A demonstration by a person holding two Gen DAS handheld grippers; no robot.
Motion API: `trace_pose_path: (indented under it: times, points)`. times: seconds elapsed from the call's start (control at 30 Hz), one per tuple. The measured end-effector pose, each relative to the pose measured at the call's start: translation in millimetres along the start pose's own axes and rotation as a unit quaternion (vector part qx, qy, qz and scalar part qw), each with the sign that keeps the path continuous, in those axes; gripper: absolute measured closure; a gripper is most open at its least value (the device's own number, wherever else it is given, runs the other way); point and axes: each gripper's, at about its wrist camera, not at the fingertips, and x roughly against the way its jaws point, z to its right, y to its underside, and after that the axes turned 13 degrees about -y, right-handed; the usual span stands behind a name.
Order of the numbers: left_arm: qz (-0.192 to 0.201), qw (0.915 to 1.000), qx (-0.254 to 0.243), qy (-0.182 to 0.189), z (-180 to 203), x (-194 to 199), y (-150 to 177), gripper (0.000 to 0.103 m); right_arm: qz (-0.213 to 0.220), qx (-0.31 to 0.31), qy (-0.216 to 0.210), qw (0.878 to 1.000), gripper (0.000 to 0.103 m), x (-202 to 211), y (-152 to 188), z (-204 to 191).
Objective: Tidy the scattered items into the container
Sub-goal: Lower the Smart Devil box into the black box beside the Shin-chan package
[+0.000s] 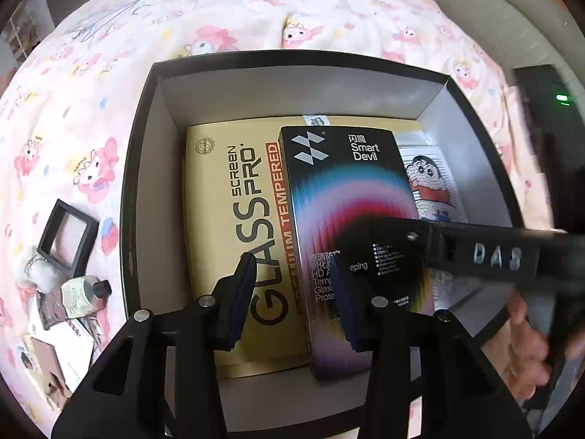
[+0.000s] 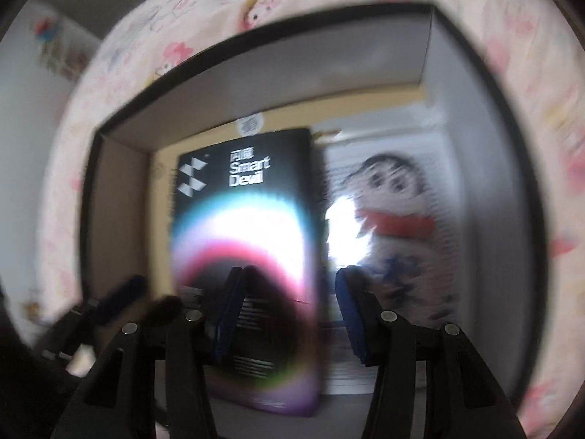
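The black box point(image 1: 471, 102) sits open on the bed, its dark rim all round and pale inner walls rising steeply; inside, a gold screen-protector pack point(image 1: 226, 219) lies flat against the left wall, a black Smart Devil pack point(image 1: 347, 197) rests on top of it toward the middle, and a cartoon-printed card point(image 1: 431, 183) fills the strip by the right wall; bare floor shows only along the near edge. The left gripper point(image 1: 292, 292) hangs over the two packs, jaws part open, nothing between them. The right gripper point(image 2: 289, 300) hovers above the Smart Devil pack, jaws apart; the blur hides whether the pads touch it. Left of the box, on the pink cartoon bedspread point(image 1: 109, 73), lie a small black frame point(image 1: 67, 232), a tube point(image 1: 86, 294) and loose cards point(image 1: 55, 351).
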Motion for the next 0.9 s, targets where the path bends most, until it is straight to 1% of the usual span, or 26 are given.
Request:
trace_pose_path:
  times: [0.03, 0.07, 0.1, 0.13, 0.17, 0.2, 0.23, 0.27, 0.3, 0.37, 0.4, 0.43, 0.47, 0.5, 0.53, 0.6, 0.63, 0.67, 0.73, 0.77, 0.83, 0.87, 0.9]
  points:
    - [0.001, 1.0, -0.001, 0.002, 0, 0, 2, 0.061, -0.005, -0.001, -0.01, 1.0, 0.055, -2, 0, 1]
    - [0.002, 1.0, -0.002, 0.001, -2, 1, 4, 0.06, -0.007, 0.007, -0.012, 1.0, 0.055, -2, 0, -1]
    - [0.003, 1.0, -0.003, 0.001, -11, 6, 8, 0.06, -0.01, 0.017, -0.015, 1.0, 0.055, -2, 2, -3]
    - [0.003, 1.0, -0.004, 0.001, -8, 6, 9, 0.056, -0.016, 0.028, -0.026, 0.999, 0.055, -1, 5, -6]
    - [0.003, 1.0, -0.005, 0.001, -4, 7, 8, 0.046, -0.023, 0.033, -0.039, 0.998, 0.055, -1, 7, -7]
    - [0.003, 1.0, -0.006, 0.003, -2, 8, 7, 0.041, -0.028, 0.036, -0.054, 0.997, 0.055, 0, 10, -7]
    - [0.004, 0.9999, -0.006, 0.007, 3, 11, 7, 0.036, -0.026, 0.036, -0.062, 0.997, 0.055, 4, 12, -7]
    - [0.007, 0.9999, -0.007, 0.012, 7, 12, 6, 0.035, -0.017, 0.037, -0.058, 0.997, 0.055, 9, 14, -7]
    - [0.009, 0.9998, -0.01, 0.014, 14, 12, 2, 0.034, 0.0, 0.041, -0.043, 0.998, 0.055, 18, 16, -7]
    - [0.013, 0.9998, -0.016, 0.008, 26, 15, -2, 0.029, 0.039, 0.056, 0.003, 0.998, 0.055, 37, 21, -9]
    - [0.016, 0.9997, -0.019, 0.006, 33, 17, -5, 0.028, 0.06, 0.069, 0.028, 0.995, 0.055, 48, 25, -11]
    - [0.018, 0.9996, -0.023, 0.005, 40, 18, -7, 0.024, 0.076, 0.082, 0.047, 0.993, 0.055, 56, 28, -14]
    - [0.018, 0.9994, -0.028, 0.003, 47, 20, -9, 0.019, 0.087, 0.092, 0.057, 0.99, 0.055, 63, 31, -15]
    - [0.018, 0.9992, -0.036, -0.004, 54, 18, -10, 0.018, 0.096, 0.096, 0.06, 0.989, 0.055, 69, 31, -15]
    - [0.018, 0.9987, -0.044, -0.017, 60, 15, -10, 0.018, 0.097, 0.095, 0.056, 0.989, 0.055, 66, 20, -15]
    - [0.013, 0.997, -0.053, -0.054, 67, 4, -9, 0.024, 0.09, 0.085, 0.039, 0.992, 0.055, 66, 19, -9]
    - [0.009, 0.9964, -0.049, -0.069, 66, -1, -8, 0.035, 0.083, 0.084, 0.033, 0.992, 0.055, 64, 21, -8]
    - [0.006, 0.9957, -0.041, -0.082, 63, -6, -8, 0.037, 0.076, 0.084, 0.031, 0.993, 0.055, 59, 22, -7]
    - [0.006, 0.9959, -0.029, -0.086, 52, -7, -6, 0.038, 0.065, 0.087, 0.034, 0.993, 0.055, 50, 28, -6]
    - [0.004, 0.9952, -0.027, -0.094, 46, -8, -5, 0.038, 0.059, 0.092, 0.038, 0.993, 0.055, 45, 28, -7]
    - [-0.005, 0.9928, -0.03, -0.116, 39, -11, -4, 0.041, 0.049, 0.101, 0.043, 0.993, 0.055, 31, 9, -10]
    - [-0.01, 0.9919, -0.03, -0.123, 35, -13, -4, 0.041, 0.044, 0.105, 0.044, 0.993, 0.055, 26, 6, -12]
    - [-0.02, 0.9919, -0.027, -0.123, 30, -15, -4, 0.041, 0.038, 0.109, 0.044, 0.992, 0.055, 22, 6, -13]
